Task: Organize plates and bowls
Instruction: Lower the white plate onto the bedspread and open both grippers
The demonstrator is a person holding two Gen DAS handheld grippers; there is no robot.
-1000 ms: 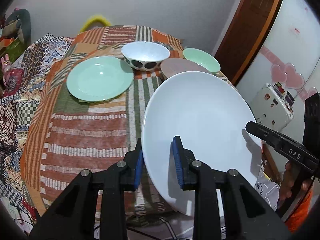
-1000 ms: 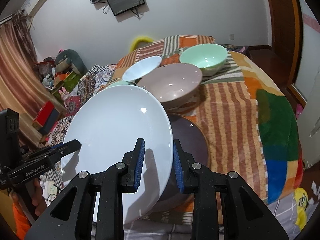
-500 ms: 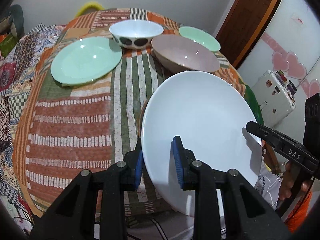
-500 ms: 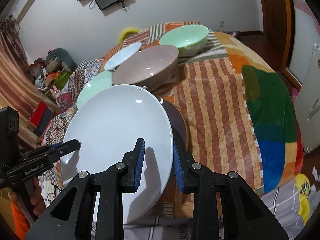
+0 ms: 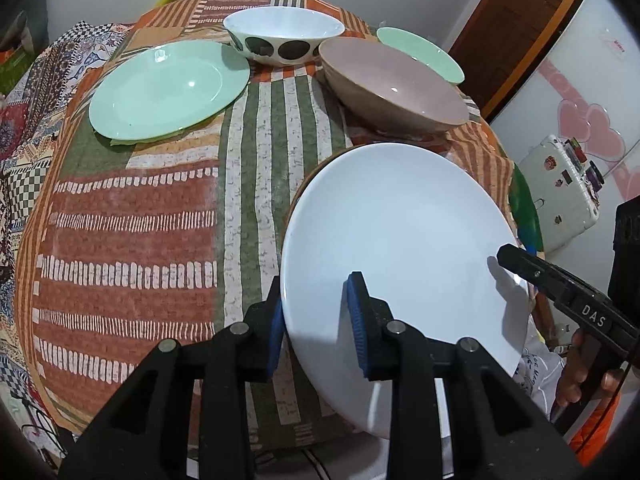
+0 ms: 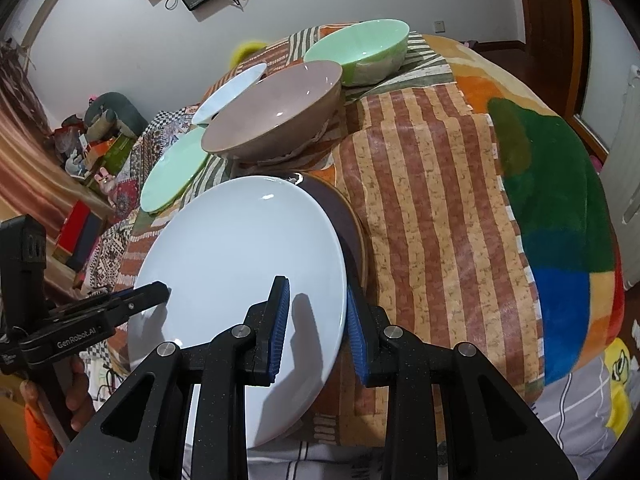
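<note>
My left tongs (image 5: 316, 320) and right tongs (image 6: 316, 320) clamped opposite rims of the white plate (image 5: 400, 232), now lower over the brown plate (image 6: 344, 224), striped cloth (image 5: 140, 240) clear leftward.

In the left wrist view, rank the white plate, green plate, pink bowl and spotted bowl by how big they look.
1. White plate, though it is nearest the camera.
2. Green plate.
3. Pink bowl.
4. Spotted bowl, farthest back, so unsure.

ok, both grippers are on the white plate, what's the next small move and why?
Probably lower it a little further onto the dark plate beneath. The left gripper and right gripper clamp opposite rims of the white plate, which hangs tilted just above it.
</note>
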